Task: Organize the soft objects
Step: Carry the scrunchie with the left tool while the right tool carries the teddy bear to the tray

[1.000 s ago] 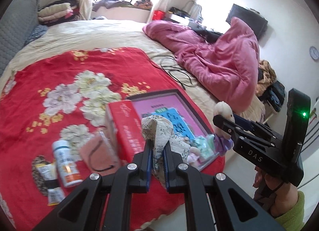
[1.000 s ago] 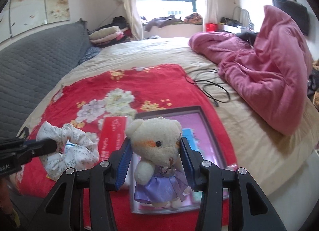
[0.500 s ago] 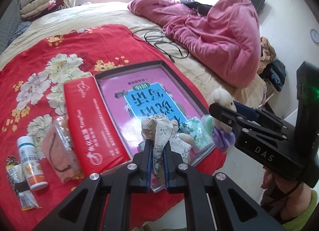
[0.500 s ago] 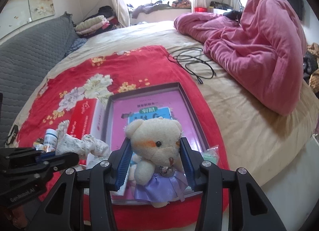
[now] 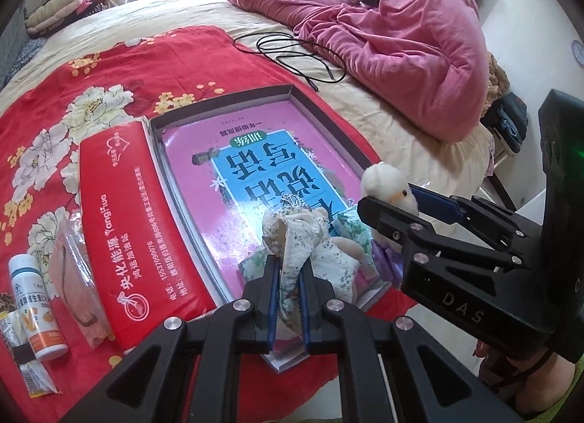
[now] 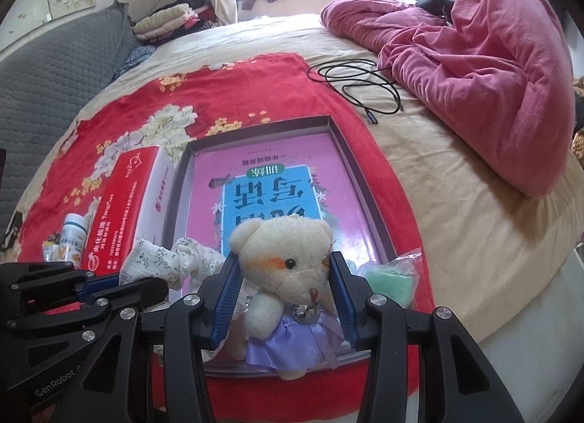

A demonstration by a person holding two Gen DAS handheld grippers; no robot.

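Left gripper (image 5: 288, 288) pinches floral scrunchie (image 5: 303, 240) over near end of tray (image 5: 255, 94); right gripper (image 6: 284, 298) clamps teddy bear (image 6: 284, 258) (purple skirt) beside it.

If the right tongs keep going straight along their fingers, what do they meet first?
Probably the pink book lying in the shallow box. The right tongs hold the teddy bear over the box's near end; height above the book is unclear.

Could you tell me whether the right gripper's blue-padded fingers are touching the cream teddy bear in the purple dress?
Touching. The right wrist view shows the right gripper pressing both blue pads against the cream teddy bear's head.
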